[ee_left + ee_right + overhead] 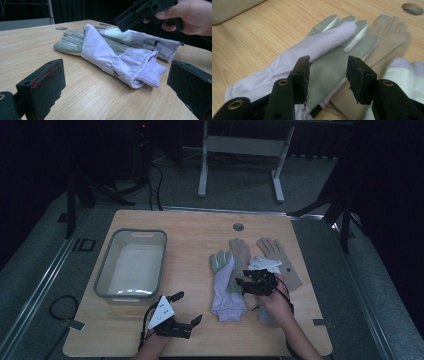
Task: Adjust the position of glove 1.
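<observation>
The left gripper [187, 307] rests wide open on the table [200, 232], right of the bin [131, 264]. The lilac glove [227, 287] lies mid-table across a tan glove [241, 251]. Over it the right gripper [246, 282] hangs half open and empty; closing here could pinch both layers and drag the tan one along.

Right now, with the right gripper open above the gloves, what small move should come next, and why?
Probably lower the right gripper onto the lavender glove and close on its folded cuff end. Its jaws stand apart with nothing between them, poised just over that glove, which lies across a tan glove. The left gripper waits open beside the grey tub.
</observation>
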